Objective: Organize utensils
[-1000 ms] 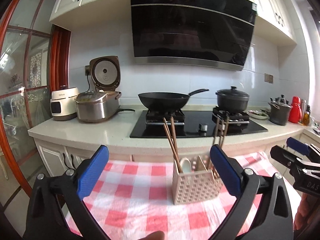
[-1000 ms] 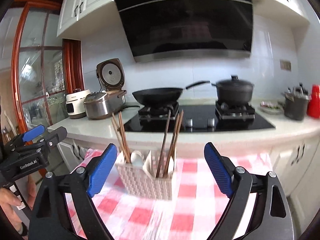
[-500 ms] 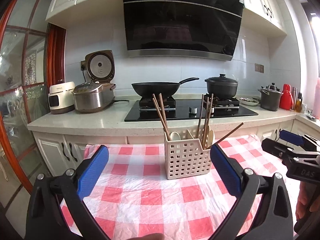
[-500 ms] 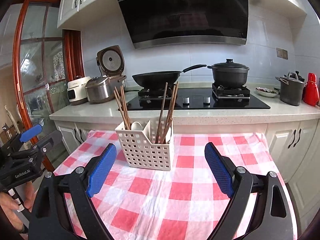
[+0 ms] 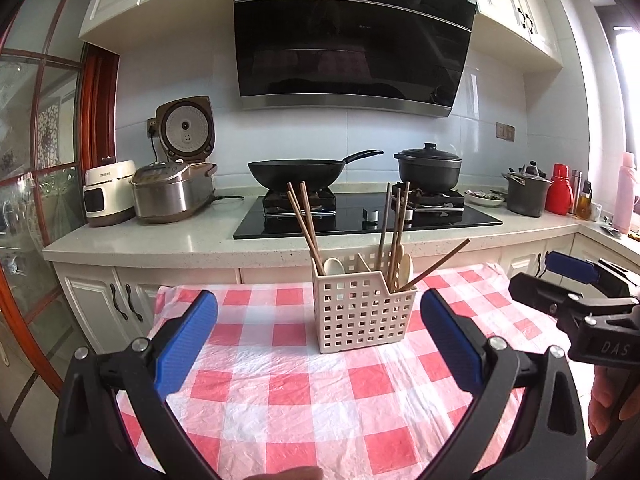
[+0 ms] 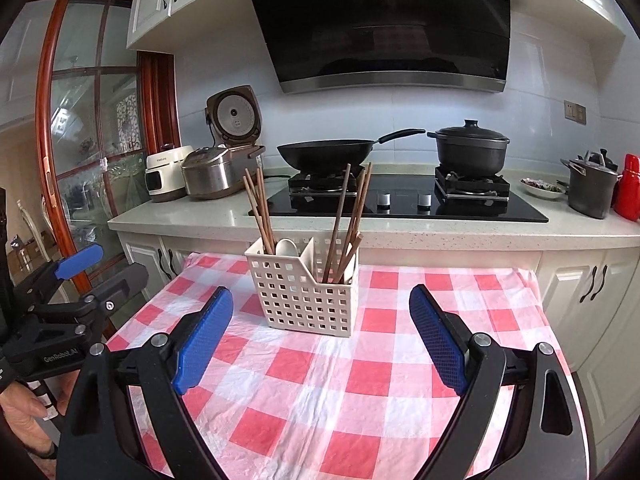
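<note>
A cream perforated utensil caddy (image 5: pixel 362 316) stands upright on the tabletop (image 5: pixel 288 392), which is covered with a red-and-white checked cloth, near its far edge and in front of the kitchen counter (image 5: pixel 160 236). A divider splits the caddy: its left compartment holds a pair of brown chopsticks (image 5: pixel 304 224) leaning left and a white spoon (image 5: pixel 332 266); the right compartment holds several more chopsticks (image 5: pixel 396 220), most nearly upright and one tilted far out to the right. The left hand-held gripper (image 5: pixel 318 340) sits low over the cloth with its blue-padded jaws spread wide and nothing between them, the caddy just beyond the fingertips. The right hand-held gripper (image 6: pixel 320 334) is likewise wide open and empty, short of the caddy, which appears slightly left of its centre. Behind, a black wok (image 6: pixel 326 154) and a lidded pot (image 6: pixel 470 150) sit on the hob
</note>
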